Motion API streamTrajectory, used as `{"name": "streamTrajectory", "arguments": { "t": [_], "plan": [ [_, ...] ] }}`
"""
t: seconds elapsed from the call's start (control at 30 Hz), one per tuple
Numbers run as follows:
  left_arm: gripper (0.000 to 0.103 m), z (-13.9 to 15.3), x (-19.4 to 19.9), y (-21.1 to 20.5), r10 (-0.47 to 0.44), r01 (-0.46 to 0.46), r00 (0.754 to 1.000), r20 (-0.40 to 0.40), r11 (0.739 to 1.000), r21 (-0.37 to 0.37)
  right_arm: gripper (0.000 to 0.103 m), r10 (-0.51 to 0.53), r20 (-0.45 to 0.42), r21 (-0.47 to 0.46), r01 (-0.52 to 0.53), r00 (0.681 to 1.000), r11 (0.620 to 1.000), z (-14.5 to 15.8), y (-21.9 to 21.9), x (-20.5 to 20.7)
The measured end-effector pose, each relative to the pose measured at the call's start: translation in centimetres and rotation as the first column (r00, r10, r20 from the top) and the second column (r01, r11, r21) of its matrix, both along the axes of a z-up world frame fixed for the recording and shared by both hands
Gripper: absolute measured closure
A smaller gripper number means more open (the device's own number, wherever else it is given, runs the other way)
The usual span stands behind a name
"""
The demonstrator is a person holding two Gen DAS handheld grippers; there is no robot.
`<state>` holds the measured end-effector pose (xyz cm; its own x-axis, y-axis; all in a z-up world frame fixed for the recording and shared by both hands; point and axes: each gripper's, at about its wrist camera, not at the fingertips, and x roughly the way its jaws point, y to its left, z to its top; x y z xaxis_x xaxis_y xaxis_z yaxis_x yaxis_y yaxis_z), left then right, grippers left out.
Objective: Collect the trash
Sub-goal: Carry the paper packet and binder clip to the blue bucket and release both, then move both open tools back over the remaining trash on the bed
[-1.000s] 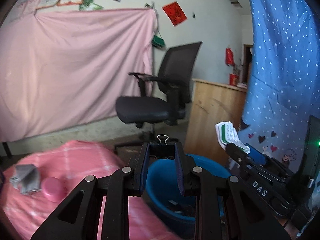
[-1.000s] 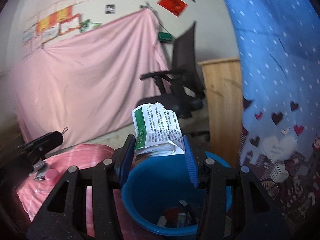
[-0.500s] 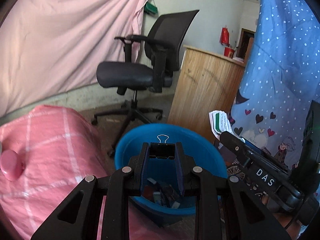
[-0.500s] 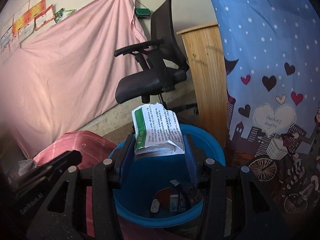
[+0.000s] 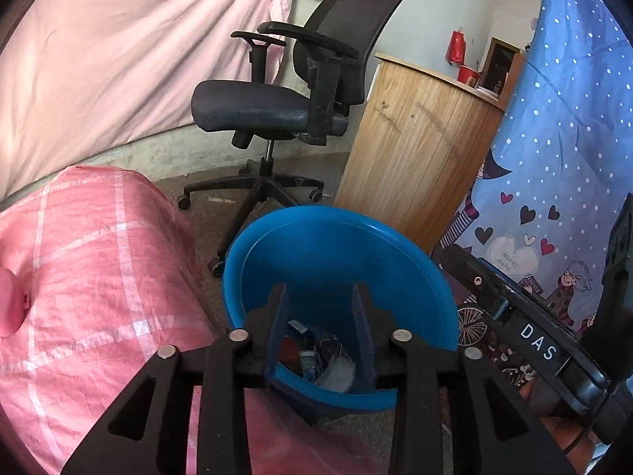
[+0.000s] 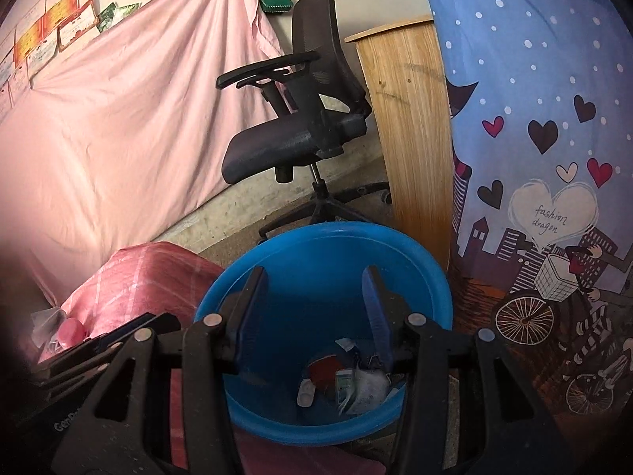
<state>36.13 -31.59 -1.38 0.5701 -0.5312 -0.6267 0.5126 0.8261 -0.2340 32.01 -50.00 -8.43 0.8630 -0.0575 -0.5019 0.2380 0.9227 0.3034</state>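
Note:
A blue bucket (image 5: 336, 215) (image 6: 328, 231) stands on the floor right under both grippers, with mixed trash (image 5: 316, 356) at its bottom. A crumpled white paper (image 6: 370, 386) lies among that trash. My left gripper (image 5: 319, 289) points down into the bucket; its jaws are opening and nothing is between them. My right gripper (image 6: 314, 271) also hangs over the bucket, open and empty. In the left wrist view the right gripper's black body crosses the lower right.
A pink checked cloth (image 5: 99, 277) covers a mound left of the bucket, with a pink round object (image 5: 8, 304) on it. A black office chair (image 5: 277, 107), a wooden counter (image 5: 415, 150) and a blue patterned curtain (image 5: 554, 158) stand behind and to the right.
The black binder clip is gone from the left jaws and the green-and-white paper from the right jaws. Both grippers tipped down over the bucket.

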Motion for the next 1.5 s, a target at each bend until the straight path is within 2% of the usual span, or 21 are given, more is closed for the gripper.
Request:
{"name": "streamTrajectory", "arguments": {
  "t": [0.17,0.3,0.5,0.63,0.7,0.73,0.77,0.8,0.87,0.93,1.03,1.2,1.43,1.5],
  "plan": [
    [0.073,0.2,-0.1,0.9,0.028,-0.028,1.0,0.007,1.0,-0.004,0.041,0.002,0.001,0.001,-0.002,1.0,1.0,0.0,-0.1,0.1],
    [0.073,0.8,-0.4,1.8,0.07,-0.069,0.997,0.043,0.997,-0.014,0.041,0.003,0.019,-0.012,-0.003,1.0,1.0,0.3,0.1,0.0],
    [0.071,2.1,-1.4,4.0,0.123,-0.12,0.987,0.102,0.992,-0.032,0.039,0.026,0.087,-0.064,-0.021,0.996,0.998,1.4,1.4,-0.5],
    [0.066,2.9,-1.9,5.6,0.154,-0.15,0.979,0.132,0.988,-0.042,0.034,0.05,0.133,-0.079,-0.04,0.99,0.996,2.2,2.5,-0.8],
    [0.058,3.4,-2.1,6.5,0.18,-0.175,0.973,0.145,0.984,-0.046,0.03,0.069,0.16,-0.099,-0.054,0.985,0.994,2.8,3.2,-1.0],
    [0.049,3.6,-2.3,6.9,0.193,-0.187,0.969,0.155,0.981,-0.049,0.025,0.074,0.176,-0.113,-0.054,0.982,0.992,3.1,3.5,-1.1],
    [0.04,3.9,-2.5,7.6,0.213,-0.206,0.961,0.174,0.977,-0.058,0.02,0.077,0.193,-0.126,-0.053,0.978,0.991,3.4,3.9,-1.3],
    [0.035,4.3,-2.6,8.3,0.231,-0.222,0.954,0.191,0.973,-0.067,0.017,0.079,0.211,-0.139,-0.05,0.974,0.989,3.7,4.2,-1.6],
    [0.013,4.9,-3.0,9.4,0.267,-0.255,0.938,0.221,0.963,-0.081,0.002,0.068,0.253,-0.16,-0.027,0.965,0.987,4.2,4.7,-2.1],
    [0.004,5.4,-3.5,10.7,0.315,-0.299,0.913,0.258,0.949,-0.102,0.0,0.066,0.294,-0.17,-0.015,0.953,0.985,4.6,5.2,-2.5],
    [0.003,5.8,-4.6,13.0,0.378,-0.352,0.875,0.302,0.926,-0.14,0.0,0.104,0.358,-0.186,-0.038,0.928,0.982,5.1,6.0,-3.1],
    [0.002,5.9,-5.9,16.4,0.46,-0.432,0.818,0.344,0.888,-0.16,0.0,0.186,0.443,-0.242,-0.083,0.877,0.967,6.3,8.4,-3.9],
    [0.002,6.0,-7.6,20.4,0.546,-0.518,0.748,0.377,0.836,-0.184,0.0,0.256,0.464,-0.263,-0.144,0.848,0.954,7.6,11.8,-3.3],
    [0.002,6.1,-8.3,21.6,0.569,-0.546,0.719,0.399,0.818,-0.182,0.0,0.275,0.479,-0.263,-0.162,0.834,0.951,7.9,12.8,-3.2]
  ]
}}
